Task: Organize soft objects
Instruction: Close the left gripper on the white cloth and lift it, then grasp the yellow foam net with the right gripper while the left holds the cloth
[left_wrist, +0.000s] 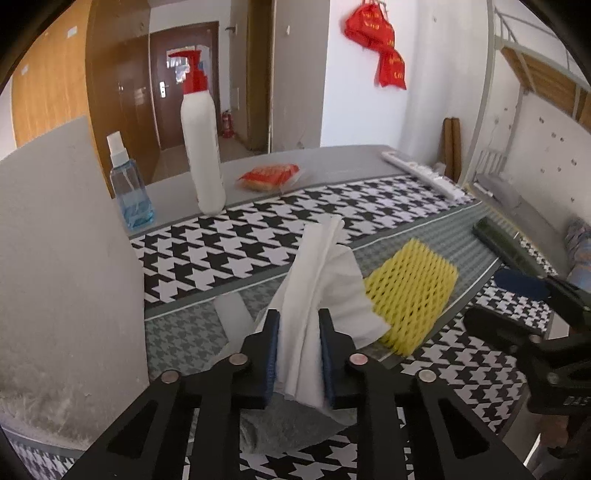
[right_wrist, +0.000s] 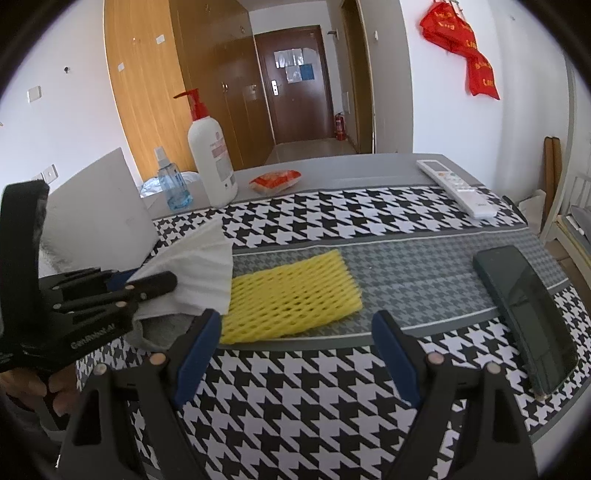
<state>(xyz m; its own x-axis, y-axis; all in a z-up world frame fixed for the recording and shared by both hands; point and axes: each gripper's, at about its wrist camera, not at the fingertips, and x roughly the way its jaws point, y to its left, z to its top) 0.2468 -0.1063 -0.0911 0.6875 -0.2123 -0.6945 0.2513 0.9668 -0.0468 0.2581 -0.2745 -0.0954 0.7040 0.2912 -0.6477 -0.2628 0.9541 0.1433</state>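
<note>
My left gripper (left_wrist: 298, 325) is shut on a white paper tissue (left_wrist: 321, 280) and holds it just above the table, over a grey cloth (left_wrist: 284, 424). In the right wrist view the left gripper (right_wrist: 147, 284) sits at the left with the tissue (right_wrist: 199, 269) fanning out of it and the grey cloth (right_wrist: 155, 328) beneath. A yellow foam net sleeve (right_wrist: 288, 295) lies flat on the table, right of the tissue; it also shows in the left wrist view (left_wrist: 410, 291). My right gripper (right_wrist: 291, 325) is open and empty, just in front of the foam sleeve.
A white pump bottle (right_wrist: 214, 162), a blue spray bottle (right_wrist: 171, 184) and a red snack packet (right_wrist: 275, 180) stand at the back. A white remote (right_wrist: 456, 186) and a dark phone (right_wrist: 524, 314) lie at the right. A white board (right_wrist: 99, 218) stands at the left on the houndstooth table (right_wrist: 295, 398).
</note>
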